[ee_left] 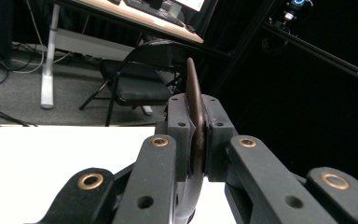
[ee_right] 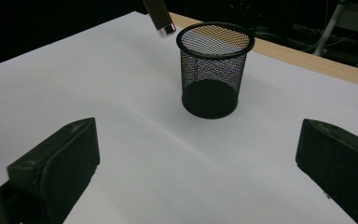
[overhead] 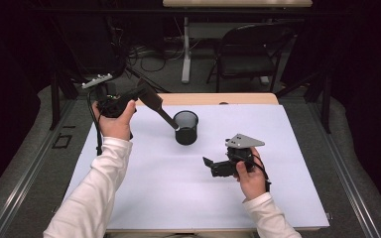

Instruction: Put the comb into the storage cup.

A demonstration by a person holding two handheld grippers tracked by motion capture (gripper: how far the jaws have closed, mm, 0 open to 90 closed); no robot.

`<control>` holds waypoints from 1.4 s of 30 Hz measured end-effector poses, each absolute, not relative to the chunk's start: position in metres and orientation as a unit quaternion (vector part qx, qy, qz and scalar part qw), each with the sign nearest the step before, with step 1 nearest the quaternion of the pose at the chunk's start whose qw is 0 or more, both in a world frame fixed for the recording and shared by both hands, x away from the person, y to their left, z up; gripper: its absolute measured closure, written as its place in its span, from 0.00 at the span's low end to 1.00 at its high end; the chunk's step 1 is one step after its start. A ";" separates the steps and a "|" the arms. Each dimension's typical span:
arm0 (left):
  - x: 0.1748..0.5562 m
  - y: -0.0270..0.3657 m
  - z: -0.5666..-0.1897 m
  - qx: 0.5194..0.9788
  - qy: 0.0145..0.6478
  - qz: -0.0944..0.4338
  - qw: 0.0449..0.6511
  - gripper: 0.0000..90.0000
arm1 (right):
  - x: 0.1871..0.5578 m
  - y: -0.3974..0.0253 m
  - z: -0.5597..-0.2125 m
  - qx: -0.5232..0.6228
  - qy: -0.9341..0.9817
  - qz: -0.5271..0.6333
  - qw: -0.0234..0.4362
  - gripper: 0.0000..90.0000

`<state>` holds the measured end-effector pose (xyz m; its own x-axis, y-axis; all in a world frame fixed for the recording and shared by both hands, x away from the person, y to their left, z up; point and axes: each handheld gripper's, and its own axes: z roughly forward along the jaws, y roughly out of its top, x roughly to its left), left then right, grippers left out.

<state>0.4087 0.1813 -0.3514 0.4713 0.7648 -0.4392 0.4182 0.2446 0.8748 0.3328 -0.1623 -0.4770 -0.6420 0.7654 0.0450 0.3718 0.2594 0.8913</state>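
Spatula (overhead: 155, 105) in left hand-held gripper (overhead: 138, 96), handle at mesh cup (overhead: 186, 127)

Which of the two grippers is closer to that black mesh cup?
Right. The right gripper sits low, just this side of the mesh cup; the left gripper is raised farther off.

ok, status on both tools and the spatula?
Left tool shut on spatula, handle tip at mesh cup rim, not in. Right tool open, empty, low over the sheet. Nothing blocking the cup.
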 end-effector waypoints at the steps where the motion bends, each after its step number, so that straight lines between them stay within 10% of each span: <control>1: 0.410 0.181 -0.350 0.600 0.494 0.143 0.613 0.94 | 0.333 -0.162 -0.477 0.371 0.767 0.481 0.206 0.00; 42: 0.447 0.149 -0.367 0.598 0.526 0.159 0.583 0.94 | 0.332 -0.160 -0.478 0.364 0.774 0.476 0.207 0.00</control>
